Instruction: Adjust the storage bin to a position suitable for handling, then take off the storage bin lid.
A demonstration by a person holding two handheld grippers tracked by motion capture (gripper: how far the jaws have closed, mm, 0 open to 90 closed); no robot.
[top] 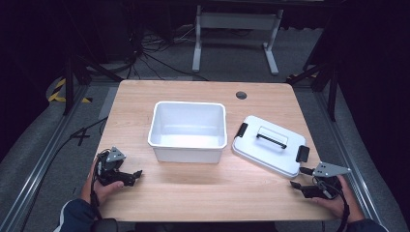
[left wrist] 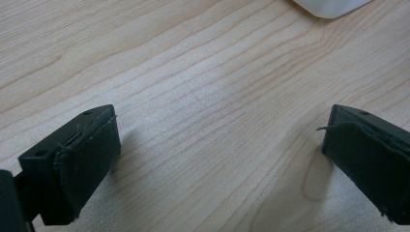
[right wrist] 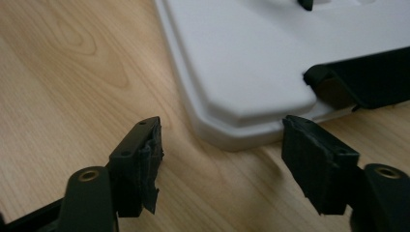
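An empty white plastic bin [top: 187, 130] stands in the middle of the wooden table [top: 193, 188]. To its right lies its white lid [top: 270, 145], flat, with a black handle [top: 271, 137] and black clips at both ends. My left gripper [top: 133, 176] rests low at the table's front left, open, with bare wood between its jaws; a corner of the bin [left wrist: 331, 6] shows far ahead of it. My right gripper [top: 296, 187] sits at the front right, open, just short of the lid's near corner [right wrist: 251, 104], beside a black clip [right wrist: 362, 82].
A round cable hole [top: 241, 94] is set in the table's far edge. Beyond the table stand a white desk frame [top: 237, 36] and loose cables on a grey floor. Bare wood stretches along the table's front between the two grippers.
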